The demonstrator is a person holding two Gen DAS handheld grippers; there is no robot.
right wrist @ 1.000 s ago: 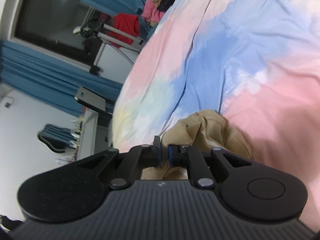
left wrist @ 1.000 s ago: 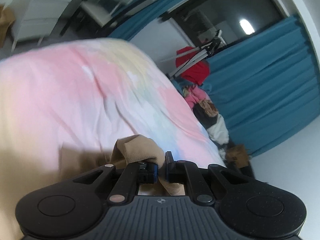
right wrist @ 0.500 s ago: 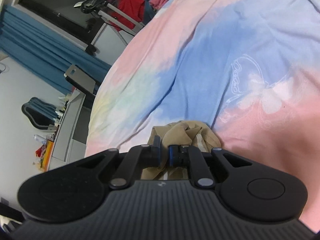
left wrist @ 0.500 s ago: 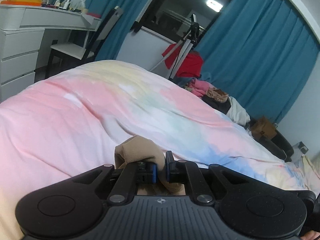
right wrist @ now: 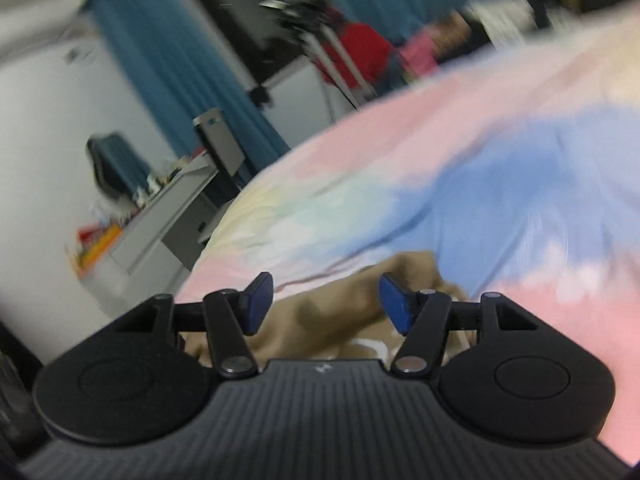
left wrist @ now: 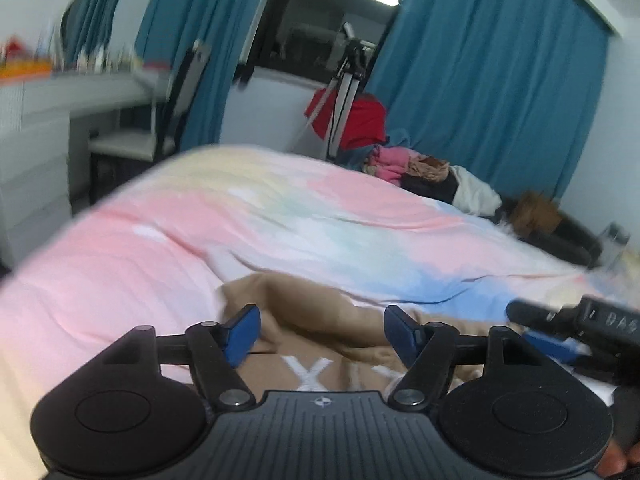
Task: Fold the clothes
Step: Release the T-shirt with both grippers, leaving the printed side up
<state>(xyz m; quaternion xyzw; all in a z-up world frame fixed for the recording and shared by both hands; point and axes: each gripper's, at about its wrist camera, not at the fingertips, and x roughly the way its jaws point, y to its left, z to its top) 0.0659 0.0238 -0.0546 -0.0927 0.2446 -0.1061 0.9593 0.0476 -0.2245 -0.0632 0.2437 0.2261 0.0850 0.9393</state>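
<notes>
Tan garment loose on bed, both tools spread and empty.

Crumpled tan cloth garment with white lettering [left wrist: 320,332] lies on the pastel tie-dye bed cover [left wrist: 168,240], under left gripper [left wrist: 319,334] and right gripper [right wrist: 326,303]; jaws apart. Likely light, limp, bunches easily; best pinched at an edge or corner.

Tan garment [left wrist: 316,320]: uniform light brown, white lettering on the near part; same tan with a white mark in the right wrist view [right wrist: 352,304].
Bedspread [left wrist: 248,216]: pastel patches of pink, pale yellow, mint, white, blue; blue and pink dominate in the right wrist view [right wrist: 500,184].
Left gripper [left wrist: 320,334]: black body, blue finger pads [left wrist: 240,334].
Right gripper [right wrist: 326,302]: black, blue pads.
Curtains [left wrist: 492,92]: teal.
Clothes pile [left wrist: 416,164]: red, pink, tan, black, white.
Desk [left wrist: 52,96]: white.
</notes>
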